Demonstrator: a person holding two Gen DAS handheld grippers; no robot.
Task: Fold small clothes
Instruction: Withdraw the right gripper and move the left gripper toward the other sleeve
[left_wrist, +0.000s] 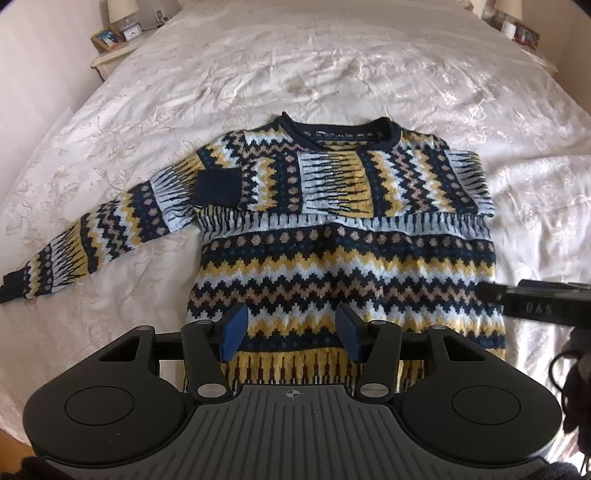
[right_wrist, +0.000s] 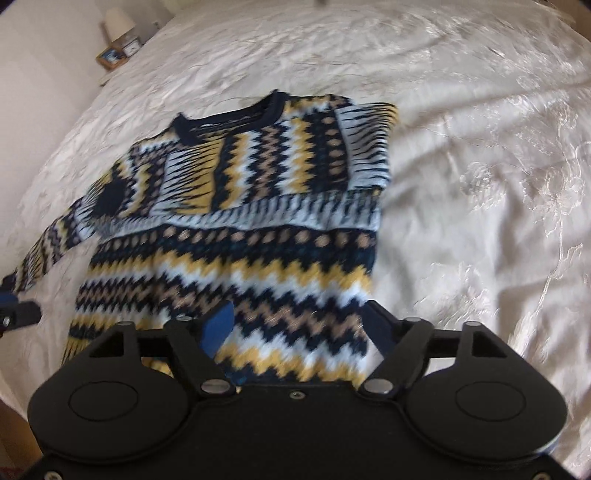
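Both tools released, empty: left tool, right tool over sweater hem. Risk: folded sleeve slips when hem lifts.

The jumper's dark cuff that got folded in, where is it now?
In the left wrist view, the dark cuff lies on the jumper chest, left of centre, below the collar, near where the outstretched sleeve joins.
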